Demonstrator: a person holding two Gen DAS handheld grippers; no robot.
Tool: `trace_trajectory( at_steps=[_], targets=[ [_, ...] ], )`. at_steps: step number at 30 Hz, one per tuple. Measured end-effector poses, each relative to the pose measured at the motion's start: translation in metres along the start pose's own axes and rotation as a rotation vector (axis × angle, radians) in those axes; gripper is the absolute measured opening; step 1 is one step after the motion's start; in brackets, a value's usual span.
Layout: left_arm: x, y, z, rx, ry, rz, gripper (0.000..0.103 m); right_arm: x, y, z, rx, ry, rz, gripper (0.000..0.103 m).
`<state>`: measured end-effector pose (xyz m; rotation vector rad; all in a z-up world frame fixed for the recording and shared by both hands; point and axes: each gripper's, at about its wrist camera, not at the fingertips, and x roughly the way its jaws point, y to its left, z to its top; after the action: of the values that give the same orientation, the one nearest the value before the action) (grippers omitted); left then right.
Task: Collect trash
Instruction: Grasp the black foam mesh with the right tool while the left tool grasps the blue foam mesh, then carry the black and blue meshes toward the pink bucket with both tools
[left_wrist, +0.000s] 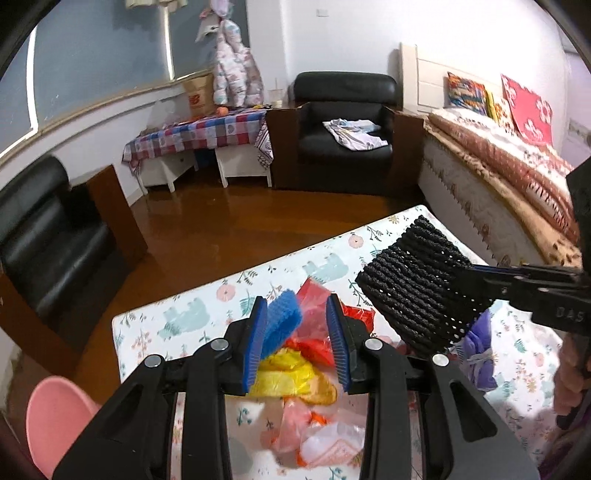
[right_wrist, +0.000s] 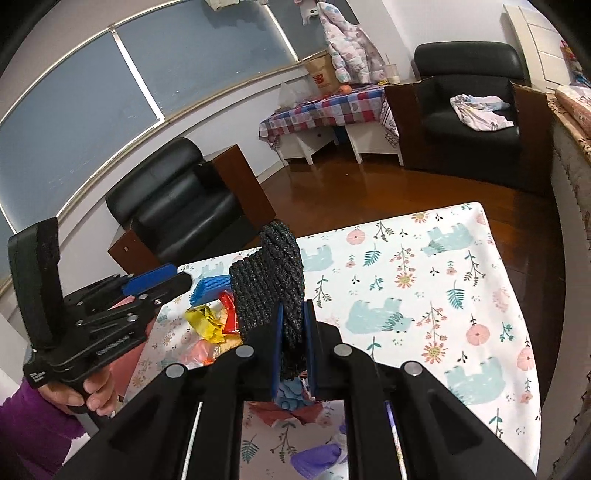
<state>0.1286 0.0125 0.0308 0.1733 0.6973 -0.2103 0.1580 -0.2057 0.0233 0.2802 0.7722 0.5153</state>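
Left tongs (left_wrist: 297, 332): the two blue pads stand apart. A blue scrub sponge (left_wrist: 282, 319) sits between them, leaning on the left pad. I cannot tell if it is pinched or just lying there.
Trash pile: crumpled plastic bags lie right under the left tongs on the counter (left_wrist: 207, 314). There is a yellow bag (left_wrist: 291, 380), a red bag (left_wrist: 314, 295) and a pale pink bag (left_wrist: 295, 424).
Basket: a black rope basket (left_wrist: 417, 288) hangs tipped in the air, just to the right of the pile and a little above it. I cannot see which way its mouth faces.
Right tongs (right_wrist: 293, 343): squeezed together on the wall of the black rope basket, holding it up off the counter.
Purple trash: a purple bag (left_wrist: 476, 350) lies on the counter under the basket, close to the right tongs.
Which way to go: I think the sponge has to travel to the right, from the left tongs over to the basket. The sponge's long side points away from the camera and tilts up to the right.
Which hand is nearer: the left hand (right_wrist: 92, 391) is closest to the bright bags. The right one is busy with the basket.
Still to do: most trash is still on the counter, so the job looks early.
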Motion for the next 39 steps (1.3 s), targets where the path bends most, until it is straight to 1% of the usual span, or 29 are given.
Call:
trace_trajectory(
  at_steps=[5,10,13,15,16,17,18,20,24,32,36,39],
  targets=[
    [0.023,-0.005,0.0,0.038,0.037,0.038,0.033,-0.003,-0.003,-0.002,0.003,0.005,-0.006,0.01],
    [0.036,0.005,-0.008,-0.003,0.058,0.062,0.033,-0.007,-0.001,-0.005,-0.004,0.008,-0.005,0.01],
    [0.037,0.01,-0.011,-0.035,0.052,0.054,0.033,-0.008,0.001,-0.006,-0.003,0.01,-0.002,0.01],
    [0.035,0.011,-0.011,-0.049,0.037,0.047,0.023,-0.009,0.004,-0.006,-0.005,0.011,0.001,0.01],
    [0.035,0.012,-0.012,-0.059,0.038,0.038,0.013,-0.011,0.006,-0.007,-0.007,0.011,0.003,0.01],
    [0.033,0.011,-0.013,-0.067,0.04,0.03,0.007,-0.012,0.007,-0.007,-0.009,0.01,0.004,0.01],
    [0.032,0.012,-0.013,-0.078,0.04,0.02,0.007,-0.014,0.009,-0.008,-0.012,0.008,0.006,0.01],
    [0.026,0.014,-0.014,-0.096,0.03,0.015,0.007,-0.017,0.014,-0.009,-0.016,0.005,0.006,0.01],
    [0.003,0.019,-0.015,-0.153,-0.008,0.005,0.006,-0.025,0.023,-0.013,-0.024,0.001,0.008,0.01],
    [-0.065,0.023,-0.029,-0.24,-0.078,0.004,0.006,-0.041,0.049,-0.023,-0.061,0.0,0.019,0.01],
    [-0.093,0.022,-0.041,-0.278,-0.095,0.011,0.006,-0.046,0.062,-0.03,-0.083,0.007,0.026,0.01],
    [-0.107,0.02,-0.049,-0.298,-0.089,0.026,0.006,-0.048,0.075,-0.039,-0.097,0.02,0.03,0.01]
  ],
)
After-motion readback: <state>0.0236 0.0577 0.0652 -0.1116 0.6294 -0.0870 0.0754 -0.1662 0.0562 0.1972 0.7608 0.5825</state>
